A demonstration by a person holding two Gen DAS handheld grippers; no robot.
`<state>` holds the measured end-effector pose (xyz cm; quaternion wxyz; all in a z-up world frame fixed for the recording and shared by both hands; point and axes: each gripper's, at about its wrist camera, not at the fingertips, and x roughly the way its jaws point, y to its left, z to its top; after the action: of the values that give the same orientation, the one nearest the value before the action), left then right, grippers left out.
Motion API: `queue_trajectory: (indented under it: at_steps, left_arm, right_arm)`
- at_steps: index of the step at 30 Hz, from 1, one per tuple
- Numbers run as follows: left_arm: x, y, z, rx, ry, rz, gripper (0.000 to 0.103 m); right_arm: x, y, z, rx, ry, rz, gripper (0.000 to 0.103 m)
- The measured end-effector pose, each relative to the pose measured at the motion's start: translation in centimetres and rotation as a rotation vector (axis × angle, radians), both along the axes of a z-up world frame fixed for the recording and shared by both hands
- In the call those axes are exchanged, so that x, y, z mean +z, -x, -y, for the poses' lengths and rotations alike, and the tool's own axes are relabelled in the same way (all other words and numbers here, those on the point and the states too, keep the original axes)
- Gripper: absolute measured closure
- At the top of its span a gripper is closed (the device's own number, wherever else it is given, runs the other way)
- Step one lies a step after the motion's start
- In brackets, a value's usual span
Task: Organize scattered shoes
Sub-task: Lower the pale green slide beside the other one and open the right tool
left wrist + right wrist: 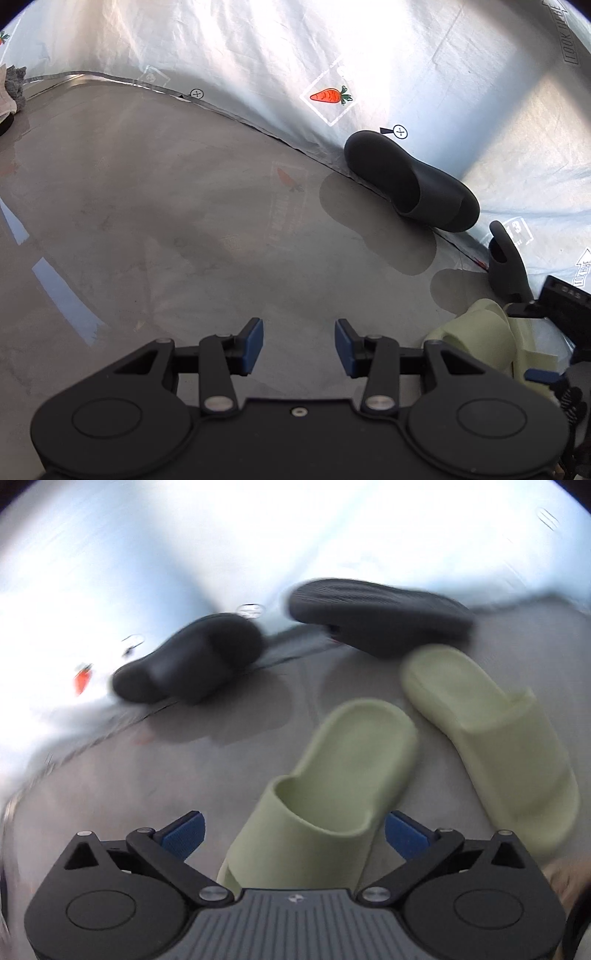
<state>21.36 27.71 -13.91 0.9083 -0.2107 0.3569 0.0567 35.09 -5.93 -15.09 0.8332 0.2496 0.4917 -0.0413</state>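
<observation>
The right gripper (pixel 293 832) is the nearer one to the work: its fingers (pixel 184 834) stand spread as wide as they go, one on each side of the near green slide (pixel 325 786), and neither pad presses on it. That slide lies on the grey floor (pixel 129 775) with its strap end right at the fingers and its heel end running away up and to the right, so its long axis points roughly along the fingers' own line (a grip would fall across the strap, I judge). The second green slide (pixel 491 738) lies just beside it to the right, angled the other way. Two black slides sit beyond, one (pixel 188 661) upright at the edge of the silver sheet (pixel 110 554), the other (pixel 376 616) sole-up.

The left gripper (pixel 299 347) hangs over bare floor, its fingers part open and gripping nothing.
</observation>
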Motion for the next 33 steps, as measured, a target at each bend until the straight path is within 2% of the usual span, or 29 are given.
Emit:
queue_trajectory:
  at_steps: [2,6,10,14,17,20,23,26,30,33]
  left_arm:
    - [0.3,0.1,0.4,-0.017,-0.007,0.008,0.059]
    - [-0.1,0.3,0.3,-0.014,-0.003,-0.005,0.059]
    - [-0.2,0.4,-0.2,0.007,0.005,-0.010,0.059]
    - [-0.1,0.3,-0.7,0.028,0.004,-0.008,0.059]
    - [-0.1,0.2,-0.9,0.031,0.003,-0.010,0.059]
    - [-0.1,0.2,-0.6,0.024,-0.001,-0.011,0.059]
    - [-0.2,0.1,-0.4,0.015,-0.002,-0.016,0.059]
    - [-0.1,0.0,0.1,-0.003,-0.004,-0.017,0.059]
    - [0.0,0.0,0.6,-0.018,-0.011,-0.013,0.059]
    - [0.0,-0.1,0.8,-0.019,-0.011,-0.020,0.059]
  right_arm:
    - [-1.7,-0.5,-0.5,-0.144,-0.026,-0.081,0.000]
    - [-2.7,-2.0,-3.2,-0.099,0.039,-0.110,0.000]
    - [-3.4,-3.1,-5.0,-0.027,0.172,-0.109,0.000]
    - [-3.3,-3.0,-4.6,0.111,0.201,-0.040,0.002]
    - [-3.1,-2.9,-3.4,0.203,0.208,-0.026,0.004]
    - [-2.8,-3.0,-2.2,0.330,0.272,0.006,0.004]
    - [-2.2,-3.1,-1.4,0.453,0.344,0.021,0.004]
    - [-2.0,-3.9,-0.2,0.574,0.365,0.002,0.004]
    - [-2.2,-4.6,1.0,0.670,0.391,-0.014,0.004]
    - [-2.4,-4.6,2.0,0.679,0.384,-0.028,0.004]
